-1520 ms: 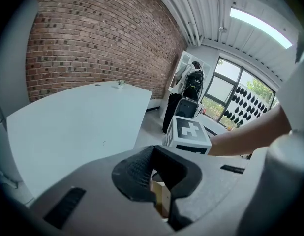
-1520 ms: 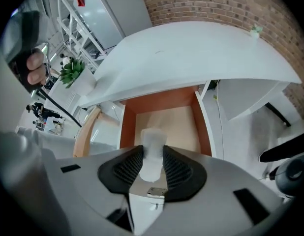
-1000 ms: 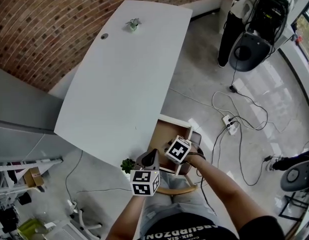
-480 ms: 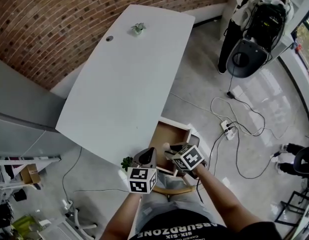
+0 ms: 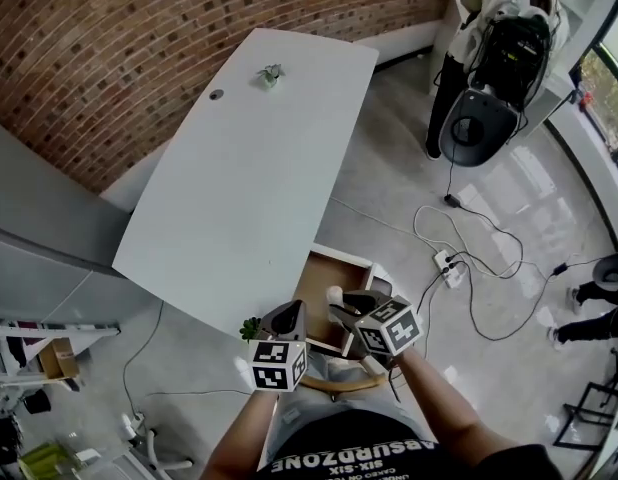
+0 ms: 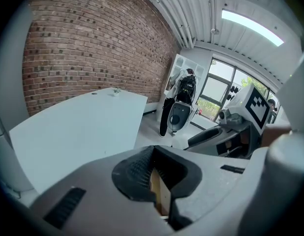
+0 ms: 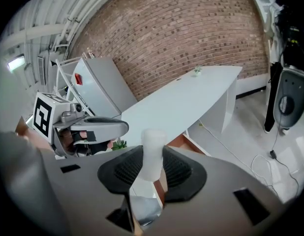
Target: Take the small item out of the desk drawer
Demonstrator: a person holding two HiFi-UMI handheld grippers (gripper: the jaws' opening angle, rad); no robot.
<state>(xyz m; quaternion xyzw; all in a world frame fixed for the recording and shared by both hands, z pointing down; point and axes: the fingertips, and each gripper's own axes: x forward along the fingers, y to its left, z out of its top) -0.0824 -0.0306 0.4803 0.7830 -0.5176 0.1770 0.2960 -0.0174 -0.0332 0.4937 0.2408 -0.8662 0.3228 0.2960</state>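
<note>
Big white table (image 5: pixel 239 168), wooden drawer (image 5: pixel 324 278) open at its near edge. Left gripper (image 5: pixel 289 320) jaws are pressed together, empty. Right gripper (image 5: pixel 339 311) jaws sit half-spread, clamped on the small white cylinder (image 7: pixel 153 149) above the drawer. I'd lift straight up with a steady squeeze.

- Small item (image 7: pixel 153 146): pale, whitish cylinder, upright, pinched between the right claw's (image 7: pixel 153 170) pads, just off the surface's (image 5: pixel 239 168) near edge.
- Drawer (image 5: pixel 341 260): open, brown inside, jutting from under that edge.
</note>
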